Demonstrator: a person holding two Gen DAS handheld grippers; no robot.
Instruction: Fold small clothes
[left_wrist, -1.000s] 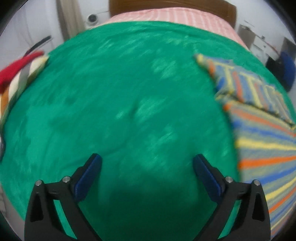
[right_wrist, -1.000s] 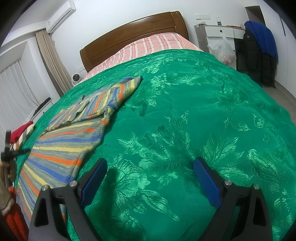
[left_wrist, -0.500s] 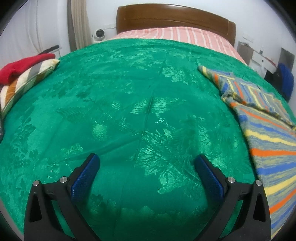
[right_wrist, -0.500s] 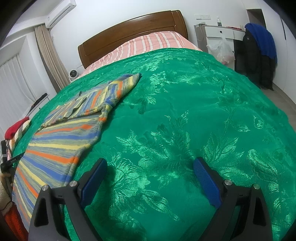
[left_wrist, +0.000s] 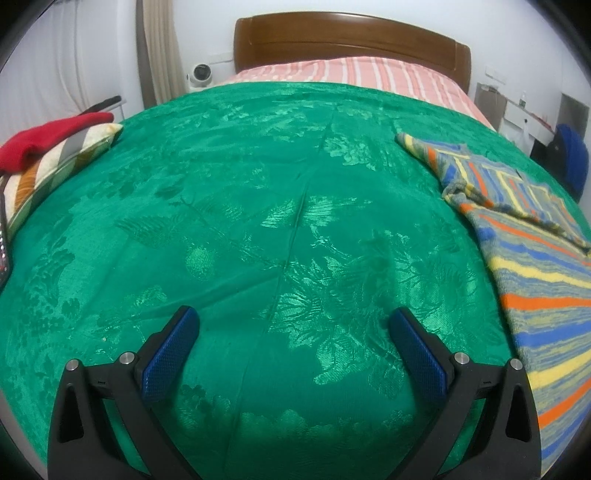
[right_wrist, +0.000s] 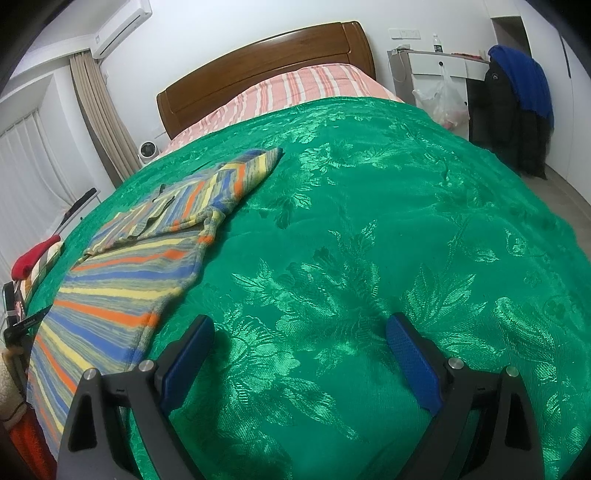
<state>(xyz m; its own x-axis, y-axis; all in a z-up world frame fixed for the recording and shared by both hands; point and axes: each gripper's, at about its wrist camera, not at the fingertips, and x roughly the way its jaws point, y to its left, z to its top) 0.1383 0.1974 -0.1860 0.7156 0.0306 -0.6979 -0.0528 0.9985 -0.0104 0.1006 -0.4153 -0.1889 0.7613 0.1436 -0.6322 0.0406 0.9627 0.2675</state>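
Observation:
A striped knit garment (left_wrist: 532, 266) in blue, orange and yellow lies partly folded on the green bedspread (left_wrist: 258, 221), at the right of the left wrist view. The right wrist view has the same garment (right_wrist: 122, 280) at the left, with a sleeve folded across its top. My left gripper (left_wrist: 293, 321) hovers open over bare bedspread, well left of the garment. My right gripper (right_wrist: 301, 328) is open too, just right of the garment's lower edge, nothing between its fingers.
A striped pillow (left_wrist: 48, 166) with a red cloth (left_wrist: 44, 136) on it lies at the bed's left edge. The wooden headboard (left_wrist: 351, 40) and pink striped sheet (left_wrist: 354, 74) are far ahead. A white cabinet (right_wrist: 432, 70), plastic bag and hanging dark coats (right_wrist: 517, 107) stand right of the bed.
The left wrist view has swung and steadied, so the garment now sits further right and the headboard shows fully. The right wrist view has drifted slightly. Both grippers stay open.

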